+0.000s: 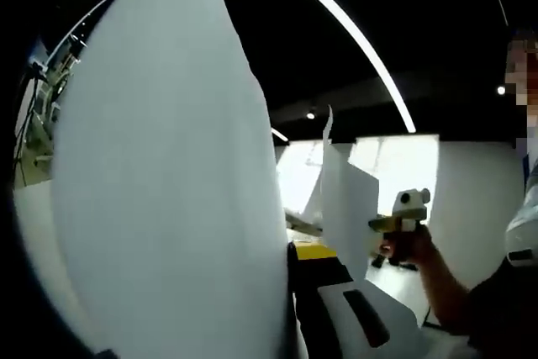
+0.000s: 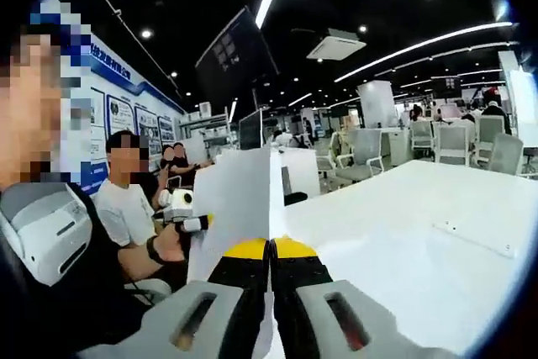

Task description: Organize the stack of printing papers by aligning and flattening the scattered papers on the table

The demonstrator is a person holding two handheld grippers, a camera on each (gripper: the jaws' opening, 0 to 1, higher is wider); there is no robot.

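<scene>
Paper (image 2: pixel 239 208) lifted off the table (image 2: pixel 403 233), held upright between my two tongs. Right tongs (image 2: pixel 271 245): jaws pressed together on the sheet's near edge, yellow tips meeting at the seam. Left tongs (image 2: pixel 202 223) show across the sheet in the right gripper view, clamped on its far edge, hand (image 2: pixel 168 245) behind them. In the left gripper view the sheet fills most of the frame (image 1: pixel 168 191) and hides the jaw tips; the grip reads from the other view. Right tongs also appear there (image 1: pixel 395 223), past the sheet.

Progress, as I judge it: papers gathered and raised, not yet squared. No stack visible on the tabletop; its far side carries one flat white strip (image 2: pixel 475 240). Left to do: tap edges even against the table, lay flat, press down.
</scene>
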